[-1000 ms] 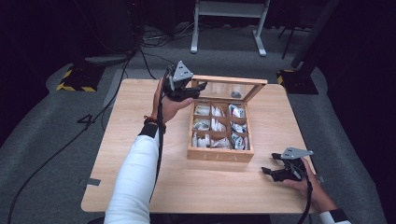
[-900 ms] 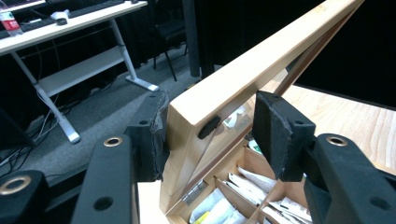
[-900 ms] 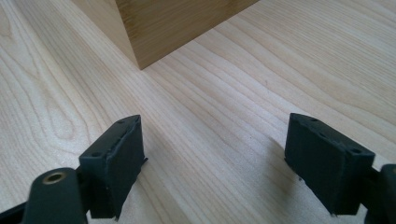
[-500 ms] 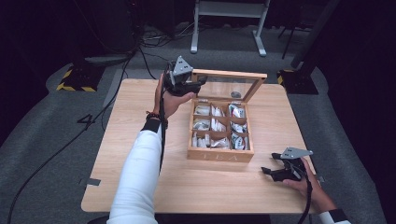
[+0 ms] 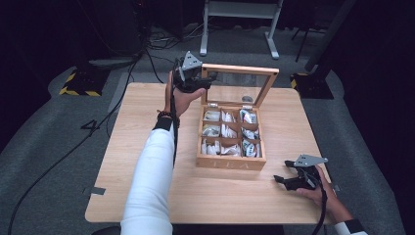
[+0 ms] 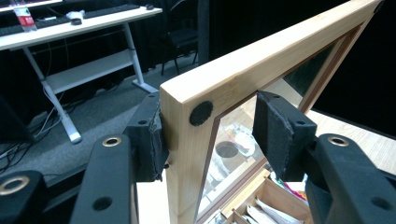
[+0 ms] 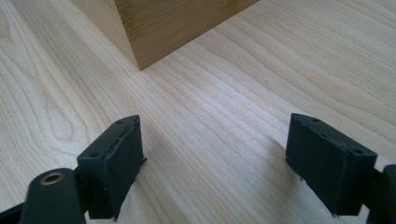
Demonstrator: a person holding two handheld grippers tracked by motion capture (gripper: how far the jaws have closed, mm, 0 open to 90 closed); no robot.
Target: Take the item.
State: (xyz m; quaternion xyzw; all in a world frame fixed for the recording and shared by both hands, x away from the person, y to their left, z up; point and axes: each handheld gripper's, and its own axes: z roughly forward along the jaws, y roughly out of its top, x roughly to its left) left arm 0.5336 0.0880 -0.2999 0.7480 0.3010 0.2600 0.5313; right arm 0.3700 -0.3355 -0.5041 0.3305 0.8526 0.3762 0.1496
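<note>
Two jaws of left gripper [image 6: 210, 135] straddle lid [image 5: 238, 71] corner, slack on one side; glass pane fragile, wood frame stiff—frame only gripped. Right gripper [image 5: 286, 179] parted, empty.

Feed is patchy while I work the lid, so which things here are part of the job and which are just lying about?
In the job:
- wooden box with packets in its compartments
- glass lid, raised
- left gripper, jaws astride the lid's corner
- right gripper, open, resting on the table

Lying about:
- white desk behind
- floor cables
</note>
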